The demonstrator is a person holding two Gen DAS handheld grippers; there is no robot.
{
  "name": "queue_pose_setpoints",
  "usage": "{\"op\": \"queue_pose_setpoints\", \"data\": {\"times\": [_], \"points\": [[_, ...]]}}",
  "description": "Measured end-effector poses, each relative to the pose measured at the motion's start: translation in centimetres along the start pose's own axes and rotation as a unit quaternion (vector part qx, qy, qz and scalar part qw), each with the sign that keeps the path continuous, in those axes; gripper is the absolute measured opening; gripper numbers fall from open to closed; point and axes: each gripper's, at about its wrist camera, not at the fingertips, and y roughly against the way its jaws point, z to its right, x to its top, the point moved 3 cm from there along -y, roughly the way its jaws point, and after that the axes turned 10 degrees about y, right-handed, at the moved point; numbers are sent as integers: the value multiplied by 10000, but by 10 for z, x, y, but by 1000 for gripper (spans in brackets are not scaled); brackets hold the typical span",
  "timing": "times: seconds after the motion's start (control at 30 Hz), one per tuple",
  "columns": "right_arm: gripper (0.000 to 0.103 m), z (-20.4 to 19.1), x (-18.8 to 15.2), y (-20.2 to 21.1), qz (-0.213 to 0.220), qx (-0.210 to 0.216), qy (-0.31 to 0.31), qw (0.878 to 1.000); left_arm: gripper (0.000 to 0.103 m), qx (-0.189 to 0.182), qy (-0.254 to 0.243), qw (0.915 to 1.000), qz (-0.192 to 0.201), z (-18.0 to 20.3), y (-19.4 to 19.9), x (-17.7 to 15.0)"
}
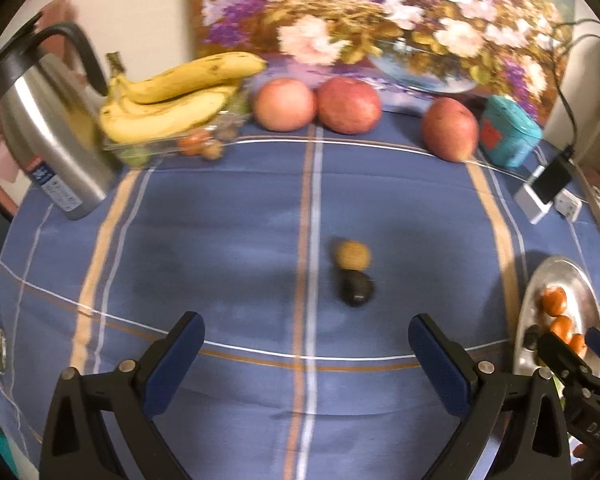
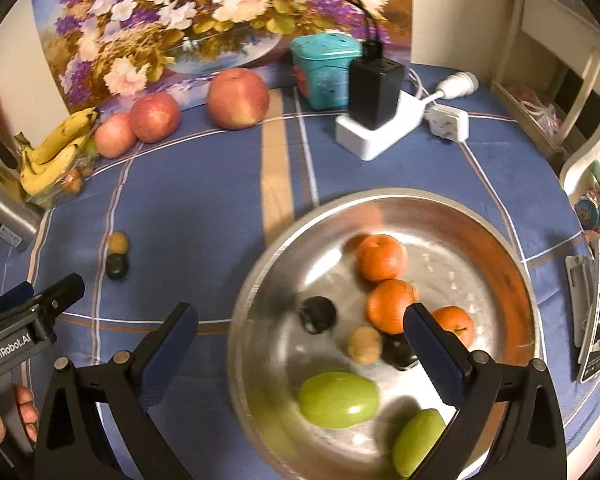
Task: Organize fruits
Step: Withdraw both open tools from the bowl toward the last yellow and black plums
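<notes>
Left claw (image 1: 306,334) wide, empty; right claw (image 2: 300,326) likewise

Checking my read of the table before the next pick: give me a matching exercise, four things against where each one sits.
Things:
1. Three oranges
2. Bananas
3. Small tan fruit and small dark fruit
4. Black charger

Places:
A. Bare cloth, mid-table
B. On the white power strip
C. In the metal bowl
D. Next to the steel kettle

Pairs: 1-C, 2-D, 3-A, 4-B
</notes>
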Motion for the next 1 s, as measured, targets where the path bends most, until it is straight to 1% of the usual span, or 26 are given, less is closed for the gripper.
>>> {"op": "queue_pose_setpoints", "data": {"times": [0.2, 0.6, 0.7, 0.83, 0.9, 1.0], "points": [[102, -25, 6, 1, 33, 96, 131, 9999, 103, 283, 105, 9995, 106, -34, 4, 8], [102, -84, 18, -1, 183, 537, 439, 9974, 103, 471, 715, 9960, 239, -94, 11, 22], [102, -97, 19, -5, 245, 675, 512, 9961, 103, 509, 814, 9951, 250, -103, 10, 24], [102, -111, 18, -14, 274, 759, 651, 9946, 103, 608, 924, 9935, 256, -110, 4, 23], [102, -114, 17, -21, 231, 832, 694, 9938, 103, 626, 971, 9931, 187, -111, -4, 21], [102, -118, 15, -33, 145, 821, 750, 9937, 103, 631, 966, 9933, 26, -108, -18, 17]]}}
